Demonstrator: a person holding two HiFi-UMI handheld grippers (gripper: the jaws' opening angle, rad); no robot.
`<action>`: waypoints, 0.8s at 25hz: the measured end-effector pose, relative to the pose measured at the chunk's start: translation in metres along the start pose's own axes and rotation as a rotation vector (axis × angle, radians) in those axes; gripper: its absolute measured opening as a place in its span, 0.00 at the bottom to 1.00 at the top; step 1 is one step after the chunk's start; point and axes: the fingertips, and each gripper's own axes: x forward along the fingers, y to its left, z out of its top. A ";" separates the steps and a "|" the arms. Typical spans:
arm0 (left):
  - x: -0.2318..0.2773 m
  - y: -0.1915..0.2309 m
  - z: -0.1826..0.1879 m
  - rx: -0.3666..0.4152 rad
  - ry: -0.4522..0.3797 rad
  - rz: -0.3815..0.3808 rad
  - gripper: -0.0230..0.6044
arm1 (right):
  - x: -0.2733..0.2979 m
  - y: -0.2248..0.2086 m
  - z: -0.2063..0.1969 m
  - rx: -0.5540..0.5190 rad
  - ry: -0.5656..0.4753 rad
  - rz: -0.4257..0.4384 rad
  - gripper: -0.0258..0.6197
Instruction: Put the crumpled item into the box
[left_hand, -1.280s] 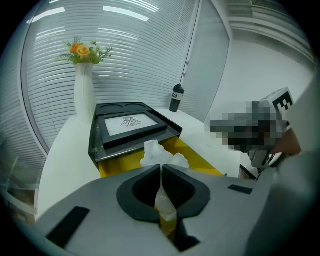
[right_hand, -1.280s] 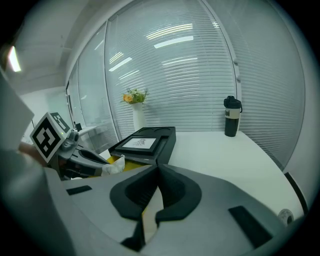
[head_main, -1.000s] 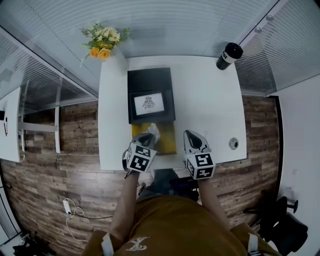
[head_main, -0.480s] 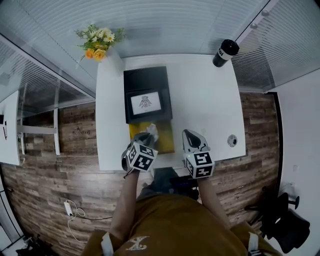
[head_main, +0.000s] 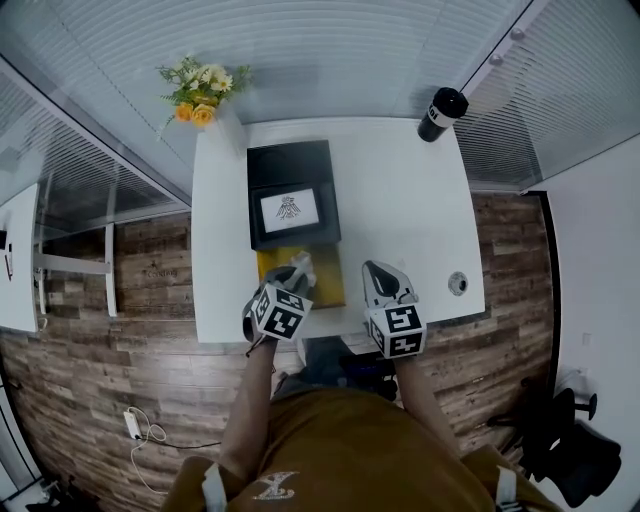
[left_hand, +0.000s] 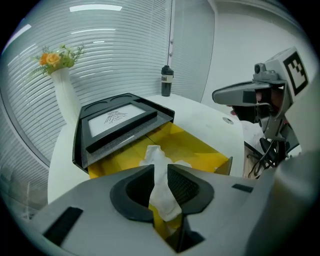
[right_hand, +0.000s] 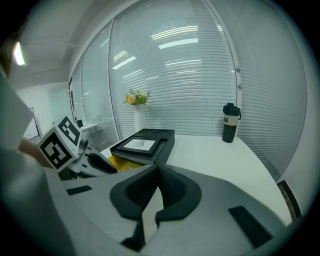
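A white crumpled paper (left_hand: 161, 192) is pinched between the jaws of my left gripper (left_hand: 161, 171), which is shut on it. The paper's top sticks out over the open yellow box (left_hand: 197, 145) just ahead. In the head view the left gripper (head_main: 296, 276) hovers at the near edge of the yellow box (head_main: 322, 287), with the paper (head_main: 301, 264) over it. The black lid (head_main: 290, 195) with a white picture panel lies against the box's far side. My right gripper (head_main: 379, 272) hangs to the right of the box, shut on nothing (right_hand: 155, 172).
A black bottle (head_main: 441, 112) stands at the far right corner of the white table (head_main: 400, 200). A white vase of flowers (head_main: 205, 95) stands at the far left corner. A round grommet (head_main: 457, 283) sits near the right edge. Wooden floor surrounds the table.
Almost nothing: the head view has shifted slightly. The left gripper still holds the paper over the box's near edge, and the right gripper keeps its place.
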 end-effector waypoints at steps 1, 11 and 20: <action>-0.001 0.000 0.000 -0.018 -0.010 -0.008 0.20 | -0.002 0.001 0.003 -0.005 -0.008 -0.002 0.06; -0.053 0.014 0.034 -0.168 -0.227 0.016 0.20 | -0.022 0.020 0.033 -0.060 -0.091 -0.010 0.06; -0.130 0.021 0.065 -0.180 -0.484 0.081 0.08 | -0.040 0.057 0.061 -0.107 -0.187 0.013 0.06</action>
